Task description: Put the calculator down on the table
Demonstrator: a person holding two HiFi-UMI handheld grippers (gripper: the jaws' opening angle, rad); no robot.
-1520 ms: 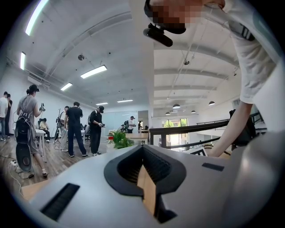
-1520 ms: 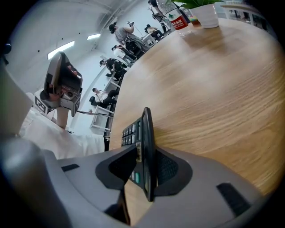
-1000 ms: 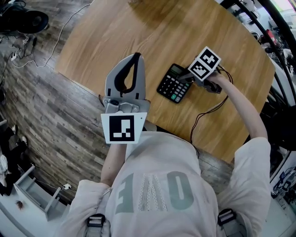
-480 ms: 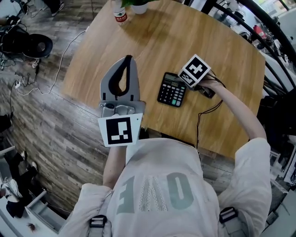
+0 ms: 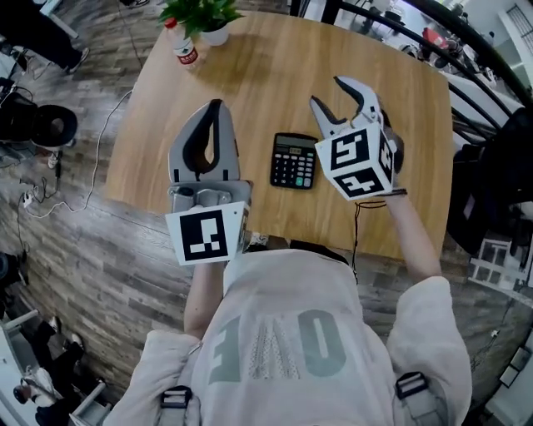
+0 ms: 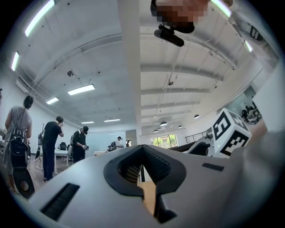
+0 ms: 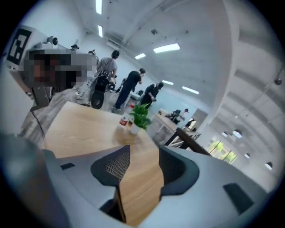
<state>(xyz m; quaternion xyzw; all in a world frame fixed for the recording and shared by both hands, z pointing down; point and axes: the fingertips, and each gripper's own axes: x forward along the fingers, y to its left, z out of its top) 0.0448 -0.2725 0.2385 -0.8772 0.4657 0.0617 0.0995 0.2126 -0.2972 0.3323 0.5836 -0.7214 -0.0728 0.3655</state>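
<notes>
The black calculator [image 5: 293,160] lies flat on the round wooden table [image 5: 250,75], keys up, with nothing touching it. My right gripper [image 5: 329,91] hangs in the air above and to the right of it. Its jaws stand apart and are closing, with nothing between them; the right gripper view shows only table wood in the gap of my right gripper [image 7: 143,156]. My left gripper [image 5: 215,105] hovers left of the calculator, its fingertips together and empty. In the left gripper view my left gripper [image 6: 142,151] points slightly upward into the room.
A potted plant [image 5: 204,17] and a red-labelled bottle [image 5: 185,50] stand at the table's far edge. A black cable [image 5: 360,220] runs from the right gripper over the near edge. A dark round object [image 5: 37,125] sits on the floor at left. People stand far off.
The right gripper has let go of the calculator, risen high and swung to point forward. The calculator stays flat on the table. The left gripper has risen a little.
</notes>
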